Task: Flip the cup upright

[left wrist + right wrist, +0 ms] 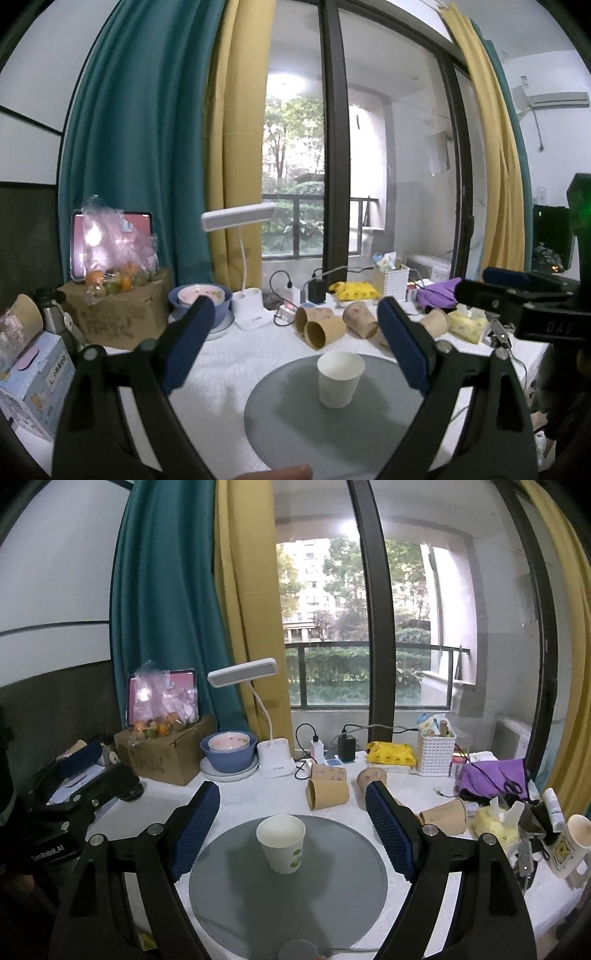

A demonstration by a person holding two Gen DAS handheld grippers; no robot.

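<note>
White paper cup (340, 378) is standing upright, mouth up, on the grey round mat (295, 424), roughly mid-mat. Same cup in right wrist view (282, 843), green print showing on its side. Left gripper (295, 332) is hovering with jaws wide apart, nothing between the blue pads (188, 343), cup sitting free below and between them. Right gripper (291, 819) is also hanging wide apart, empty, not touching the cup. Brown paper cups (328, 793) are lying on their sides just behind the mat on the white tablecloth (258, 794). White desk lamp (273, 760) and blue bowl (228, 757) are sitting further back.
</note>
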